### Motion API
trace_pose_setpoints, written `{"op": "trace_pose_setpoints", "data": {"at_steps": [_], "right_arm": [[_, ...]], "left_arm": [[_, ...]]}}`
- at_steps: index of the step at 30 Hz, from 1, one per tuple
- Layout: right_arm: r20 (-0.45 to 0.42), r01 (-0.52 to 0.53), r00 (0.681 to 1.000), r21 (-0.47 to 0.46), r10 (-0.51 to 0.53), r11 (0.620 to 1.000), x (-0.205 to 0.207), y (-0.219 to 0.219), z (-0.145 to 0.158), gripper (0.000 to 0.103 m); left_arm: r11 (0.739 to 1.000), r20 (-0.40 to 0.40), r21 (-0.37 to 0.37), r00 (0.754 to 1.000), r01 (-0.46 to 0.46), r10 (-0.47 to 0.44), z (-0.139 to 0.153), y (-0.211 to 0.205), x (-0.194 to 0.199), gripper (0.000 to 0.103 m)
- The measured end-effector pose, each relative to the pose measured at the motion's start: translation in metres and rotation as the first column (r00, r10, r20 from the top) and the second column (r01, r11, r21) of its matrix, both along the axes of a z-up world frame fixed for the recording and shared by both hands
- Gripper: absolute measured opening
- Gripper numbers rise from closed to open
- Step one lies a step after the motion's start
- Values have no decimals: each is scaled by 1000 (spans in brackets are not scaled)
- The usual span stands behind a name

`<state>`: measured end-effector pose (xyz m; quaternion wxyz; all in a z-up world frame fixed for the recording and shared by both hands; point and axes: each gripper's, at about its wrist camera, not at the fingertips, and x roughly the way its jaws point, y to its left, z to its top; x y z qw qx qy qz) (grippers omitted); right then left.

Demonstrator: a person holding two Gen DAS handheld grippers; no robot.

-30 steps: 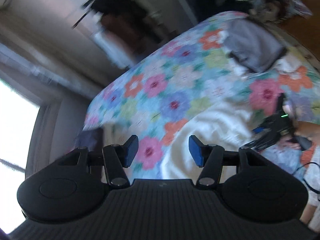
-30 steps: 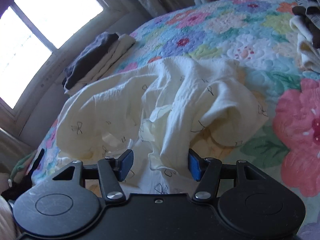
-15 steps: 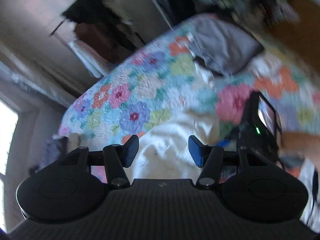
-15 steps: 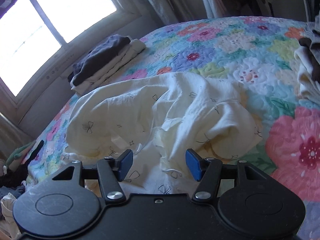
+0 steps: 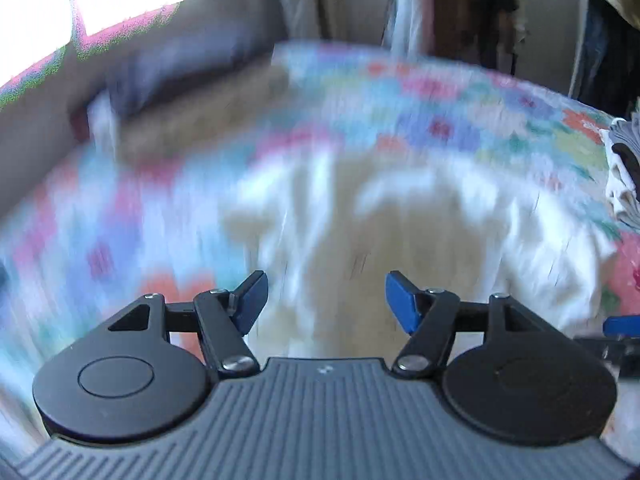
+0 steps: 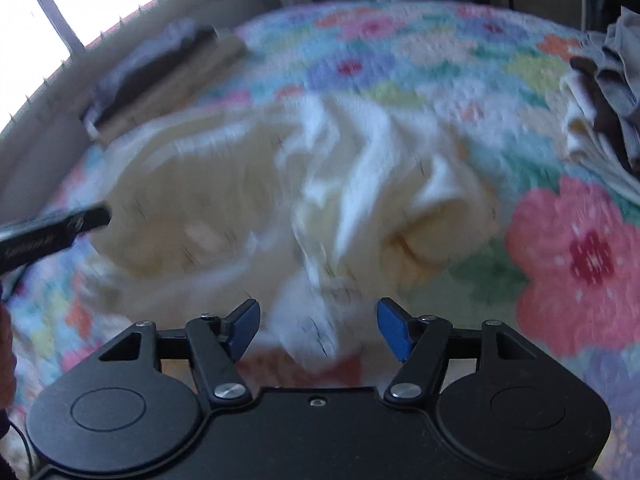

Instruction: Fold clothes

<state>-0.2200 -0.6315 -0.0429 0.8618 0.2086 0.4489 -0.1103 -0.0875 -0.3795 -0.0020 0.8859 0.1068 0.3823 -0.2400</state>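
**Soft cream cloth waiting on the flower quilt**

Bright flowers cover the quilt on a bed, with a window at the upper left of both views. Both pictures are blurry.

A crumpled cream garment with tiny dark marks lies in the middle of the right wrist view. In the left wrist view it fills the middle too. It is not folded yet. It sits in soft humps and wrinkles.

At the upper left, near the window, is a small stack of folded clothes. At the right edge is a loose pile of grey and cream clothes.

The right gripper is spread and its jaws are opening. A flap of the cream cloth sits between the blue pads, but they do not press on it. The left gripper is spread too, and its jaws are opening with nothing pinched. The cloth only shows behind the gap. Its dark tip also pokes in at the left edge of the right wrist view.

I think the cloth is light, thin and floppy. It will sag and slide when lifted, and it will not break. A good place to take hold looks like an edge or corner, one for each gripper, well apart, so the cloth can be pulled flat. Pinching a thick bunch in the middle would likely just make it more lumpy.
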Motion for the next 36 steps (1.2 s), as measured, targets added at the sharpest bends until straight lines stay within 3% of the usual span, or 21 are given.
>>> {"op": "trace_pose_setpoints", "data": {"at_steps": [3,5,7,9,11,12,13,14,15,16,17,20,24,26,28,30,34,36], "right_arm": [[-30,52,998,-32,-53,998,0,-5,-4,70],[-1,97,995,26,-97,995,2,-15,-9,72],[29,145,988,102,-149,984,6,-26,-20,80],[28,192,979,188,-201,963,16,-35,-43,79],[1,191,981,166,-194,967,28,-28,-61,62],[6,174,984,111,-176,979,34,-21,-61,47],[28,158,987,77,-160,984,38,-16,-56,24],[59,145,987,60,-148,988,40,-12,-49,16],[103,142,984,52,-146,989,40,-10,-41,15],[157,141,977,46,-147,989,36,-8,-30,13],[212,139,967,38,-144,990,32,-7,-18,13],[372,135,919,10,-129,991,12,-1,18,12],[560,121,824,-33,-82,992,-17,9,73,12],[601,126,798,-108,-36,986,-19,16,95,12],[592,161,806,-201,-11,966,-15,22,105,12],[547,222,837,-284,-33,933,-10,24,102,12],[406,340,902,-464,-145,818,1,17,79,12],[305,329,936,-565,-179,757,6,9,66,13]], "left_arm": [[999,-48,-29,998,33,-35,-25,37,-1,65],[993,-52,-20,992,112,-113,-37,50,4,73],[983,-61,6,981,184,-184,-47,51,11,75],[978,-85,4,974,211,-209,-53,48,15,75],[964,-93,-51,960,260,-264,-57,46,13,85],[951,-95,-89,948,296,-304,-60,44,11,89],[941,-89,-112,940,320,-331,-63,41,7,95],[941,-69,-103,941,323,-331,-67,38,4,94],[947,-38,-73,948,313,-316,-71,34,2,86],[955,-16,-41,955,295,-295,-73,31,1,41],[962,-21,-44,962,270,-271,-71,31,4,18],[954,-25,-217,975,209,-219,-41,48,13,13],[923,96,-319,976,217,-196,21,69,3,13],[905,147,-358,971,229,-187,45,78,-4,13],[899,174,-366,966,242,-189,58,80,-10,13],[897,149,-364,966,251,-209,55,76,-11,13],[923,-8,-322,974,211,-225,16,62,-4,13],[932,-68,-302,971,200,-230,-4,58,-1,13]]}}
